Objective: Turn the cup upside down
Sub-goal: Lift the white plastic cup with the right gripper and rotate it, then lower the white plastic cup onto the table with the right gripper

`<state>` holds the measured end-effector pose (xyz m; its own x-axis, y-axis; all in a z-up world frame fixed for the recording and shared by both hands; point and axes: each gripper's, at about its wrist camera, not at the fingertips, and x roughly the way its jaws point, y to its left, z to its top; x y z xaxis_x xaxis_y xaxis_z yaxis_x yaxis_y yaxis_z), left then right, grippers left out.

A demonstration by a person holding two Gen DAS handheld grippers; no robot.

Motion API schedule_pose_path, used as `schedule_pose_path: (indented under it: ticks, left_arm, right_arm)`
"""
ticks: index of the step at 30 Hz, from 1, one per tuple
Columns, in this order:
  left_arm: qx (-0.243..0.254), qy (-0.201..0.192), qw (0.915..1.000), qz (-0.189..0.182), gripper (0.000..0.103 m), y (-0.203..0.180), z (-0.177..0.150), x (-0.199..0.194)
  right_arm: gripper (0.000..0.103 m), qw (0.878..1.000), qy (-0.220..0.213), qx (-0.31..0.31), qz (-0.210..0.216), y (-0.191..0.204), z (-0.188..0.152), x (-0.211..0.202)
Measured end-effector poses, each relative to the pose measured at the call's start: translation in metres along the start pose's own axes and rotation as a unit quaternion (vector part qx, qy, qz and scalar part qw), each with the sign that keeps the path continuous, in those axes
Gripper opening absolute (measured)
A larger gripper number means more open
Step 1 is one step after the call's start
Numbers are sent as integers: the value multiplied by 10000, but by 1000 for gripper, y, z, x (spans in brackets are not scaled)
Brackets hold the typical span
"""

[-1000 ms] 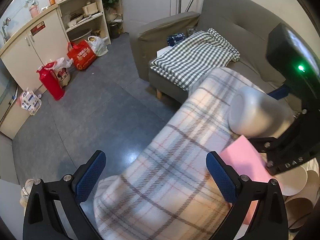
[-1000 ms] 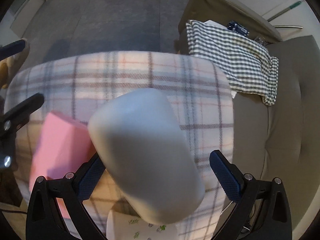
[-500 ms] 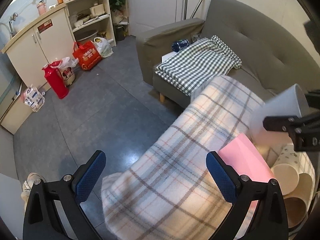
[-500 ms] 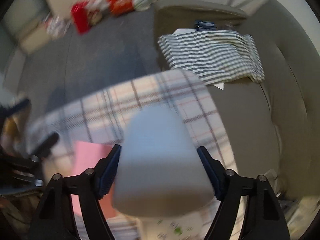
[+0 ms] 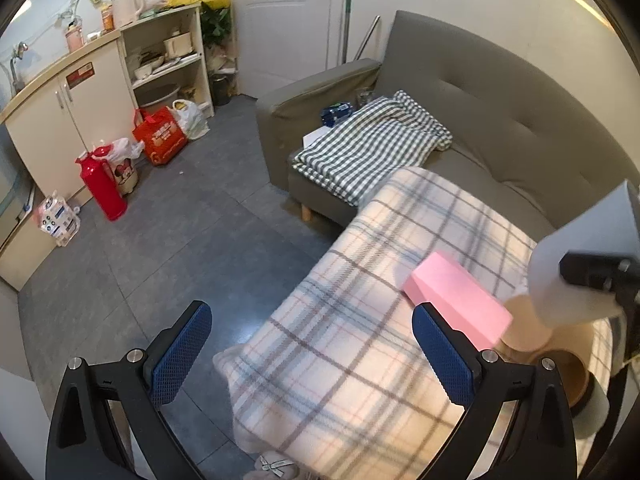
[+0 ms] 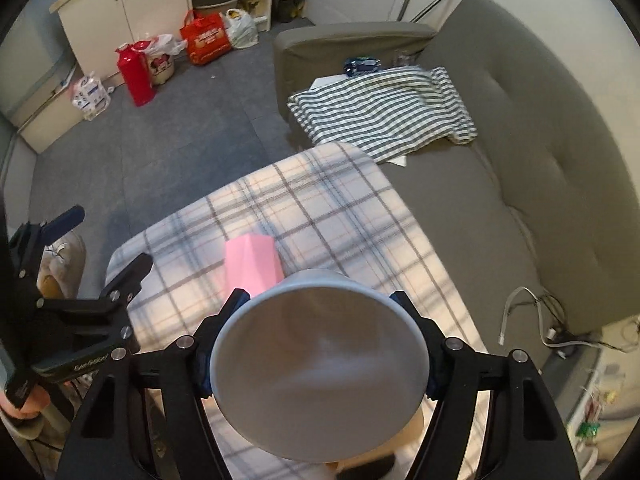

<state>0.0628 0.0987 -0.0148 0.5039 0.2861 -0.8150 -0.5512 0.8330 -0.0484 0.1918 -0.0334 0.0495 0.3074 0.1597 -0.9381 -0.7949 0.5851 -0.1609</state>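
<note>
White and smooth, the cup (image 6: 320,368) sits clamped between the blue pads of the right claw (image 6: 318,350), its open mouth turned toward the wrist camera so the pale inside fills the lower middle of that view. From the left wrist view the same cup (image 5: 580,264) shows at the far right edge, lifted above the plaid blanket (image 5: 372,320) and tilted, narrow base pointing up and away, one black finger (image 5: 600,270) of the right claw across its side.

Below it lie tan paper cups (image 5: 532,336) on their sides, just beside a pink block (image 5: 456,296) that rests on the blanket. The pink block (image 6: 252,264) also shows just beyond the held cup's rim in the right wrist view.

The left claw (image 5: 312,354) hangs with its two blue pads wide apart and nothing between them, over the near edge of the blanket and the grey floor (image 5: 168,248). A grey sofa (image 5: 500,120) stands behind, with a green checked cloth (image 5: 368,148) spread on its seat. A red thermos (image 5: 102,188) stands on the floor by the cream cabinet (image 5: 64,120).
</note>
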Motion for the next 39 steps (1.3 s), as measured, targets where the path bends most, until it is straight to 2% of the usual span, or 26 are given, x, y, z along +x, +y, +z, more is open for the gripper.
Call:
schedule_pose_path:
  ticks: [7,10,14,18,20,24,29,31,39]
  left_arm:
    - [70,37,9999,-107,103,18,-9,-18]
    - [-2,-23,9996,-291,103,26,-10,-25]
    - [40,-143,9989,-444,103,28,-13,-36]
    - [109,-162,9983,-549,103,29,-17,-44]
    - [78,-109,9978,-645,103,29,-21,-47]
    - [213,-108,9972,-703,103,21,-28,-52]
    - [459,-93,9965,-697,103,2,-37,-56]
    - [601,-123,9960,-657,103,-8,-41,-57]
    - [1215,-89,9910,-563,103,-42,-59,-52]
  right_arm:
    - [71,9979,-45,644,-98,30,-35,17]
    - [71,9950,-474,869,-160,43,-55,20]
    - [71,9902,-710,953,-738,62,-86,15]
    - [71,9855,-712,1142,-1032,72,-122,25]
    - [71,9799,-852,1354,-1192,76,-144,28]
    - [71,9731,-1026,1663,-1223,82,-179,30]
    - [71,9700,-881,1919,-1202,90,-214,32]
    - [71,9668,-997,2055,-1149,88,-226,31]
    - [71,9612,-1218,2283,-950,67,-219,38]
